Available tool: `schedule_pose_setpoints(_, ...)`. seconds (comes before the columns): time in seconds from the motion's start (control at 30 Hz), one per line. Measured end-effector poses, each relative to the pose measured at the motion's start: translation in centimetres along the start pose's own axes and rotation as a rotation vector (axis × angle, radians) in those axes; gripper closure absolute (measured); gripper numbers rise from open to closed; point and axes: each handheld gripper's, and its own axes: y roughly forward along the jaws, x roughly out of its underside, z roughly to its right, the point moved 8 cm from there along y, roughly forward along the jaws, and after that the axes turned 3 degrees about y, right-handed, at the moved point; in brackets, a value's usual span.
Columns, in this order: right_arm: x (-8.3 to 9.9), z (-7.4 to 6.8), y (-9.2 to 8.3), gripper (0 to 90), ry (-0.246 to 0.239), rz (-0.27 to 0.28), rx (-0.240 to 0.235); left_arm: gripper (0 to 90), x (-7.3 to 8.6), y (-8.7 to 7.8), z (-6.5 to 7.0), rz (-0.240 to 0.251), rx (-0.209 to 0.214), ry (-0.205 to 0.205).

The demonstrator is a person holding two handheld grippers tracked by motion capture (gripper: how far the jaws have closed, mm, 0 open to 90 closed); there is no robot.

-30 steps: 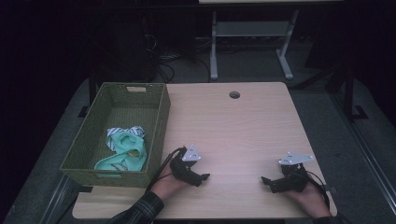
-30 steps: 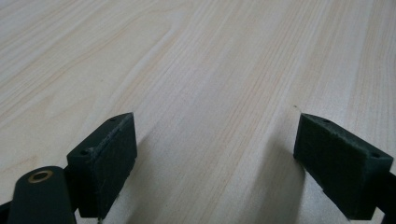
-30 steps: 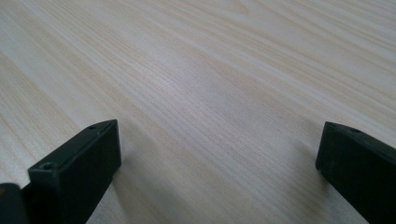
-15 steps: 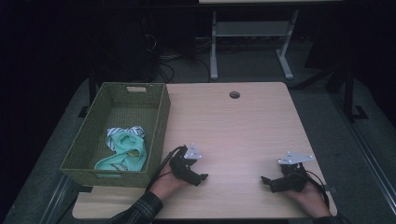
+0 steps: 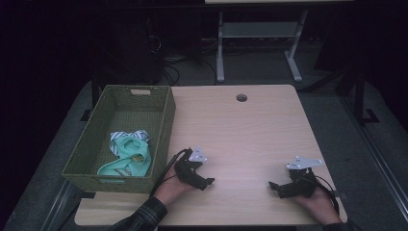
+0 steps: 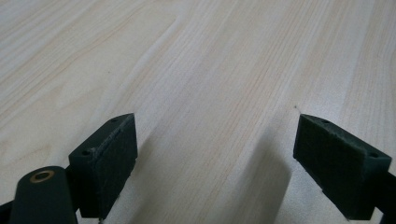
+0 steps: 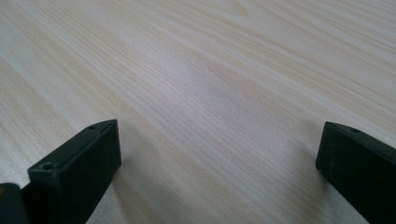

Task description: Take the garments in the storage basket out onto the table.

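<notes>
Two risks stand out, I judge: the table (image 5: 250,130) is bare wood around both tools, so a blind reach could clip the tall wall of the green woven basket (image 5: 166,120) and shove it; and the mint-green cloth (image 5: 129,156) lying crumpled inside, near the front, could snag on the weave when pulled. It lies just left of the left gripper (image 5: 204,182), beyond the basket wall, and well apart from the right gripper (image 5: 275,186). Both rest on the wood with jaws spread wide, grasping nothing.
</notes>
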Motion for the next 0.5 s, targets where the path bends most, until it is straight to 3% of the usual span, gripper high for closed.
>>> schedule_pose_setpoints(0.5,-0.01,0.01,0.01,0.0,-0.001,0.0,0.0,13.2,-0.41,-0.25,0.02,0.001,0.013,-0.01)
